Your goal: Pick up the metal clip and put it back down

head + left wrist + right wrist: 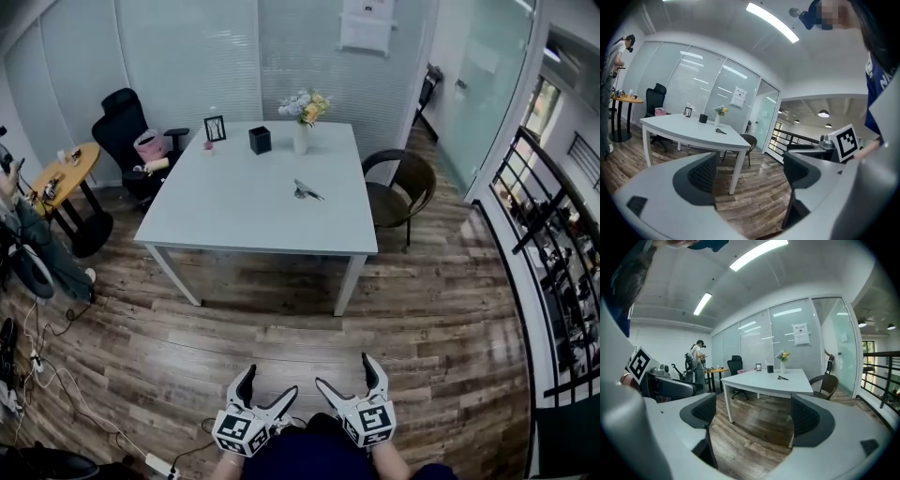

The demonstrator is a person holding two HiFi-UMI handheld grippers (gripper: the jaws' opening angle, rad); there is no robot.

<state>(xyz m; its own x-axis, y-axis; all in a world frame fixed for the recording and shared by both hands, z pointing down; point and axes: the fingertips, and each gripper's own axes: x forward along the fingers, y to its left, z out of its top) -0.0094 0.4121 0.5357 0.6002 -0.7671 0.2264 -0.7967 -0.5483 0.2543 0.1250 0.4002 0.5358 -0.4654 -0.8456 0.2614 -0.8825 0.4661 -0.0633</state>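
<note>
Lying well apart from both tools, the clip (307,191) rests near the bench (234,211) middle. The left hand-held gripper (270,384) and right hand-held gripper (345,372) gape wide, empty. Probably light, stiff and slippery (thin metal), it wants 1 firm pinch across its body.

metal clip (307,192) on white table (234,211)

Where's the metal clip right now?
In the head view, the metal clip lies on the white table, right of its centre, on the near side of the flower vase.
</note>
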